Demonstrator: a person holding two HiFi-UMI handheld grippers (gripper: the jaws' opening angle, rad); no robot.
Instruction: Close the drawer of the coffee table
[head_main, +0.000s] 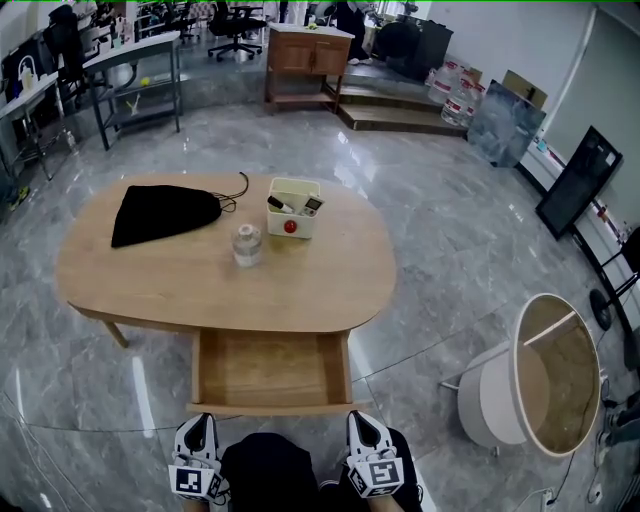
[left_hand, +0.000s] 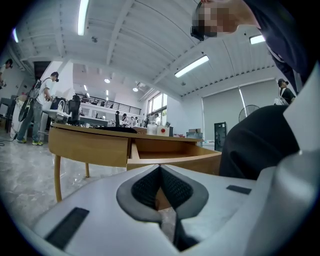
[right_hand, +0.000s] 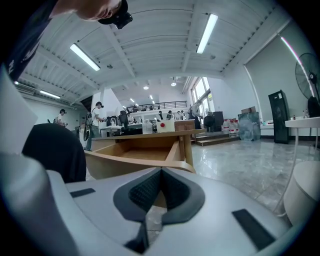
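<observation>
The oval wooden coffee table (head_main: 150, 285) has its drawer (head_main: 270, 370) pulled out toward me, and the drawer looks empty. My left gripper (head_main: 199, 422) hangs just short of the drawer front's left corner, and my right gripper (head_main: 361, 418) just short of its right corner. Neither touches the wood. In the left gripper view the left gripper (left_hand: 160, 168) is shut on nothing, with the open drawer (left_hand: 172, 156) ahead. The right gripper (right_hand: 161, 171) is likewise shut and empty, facing the drawer (right_hand: 135, 156).
On the tabletop lie a black pouch (head_main: 160, 212), a small glass jar (head_main: 247, 245) and a white box (head_main: 294, 207) holding small items. A round white side table (head_main: 545, 375) stands at the right. Desks, chairs and steps line the far side of the room.
</observation>
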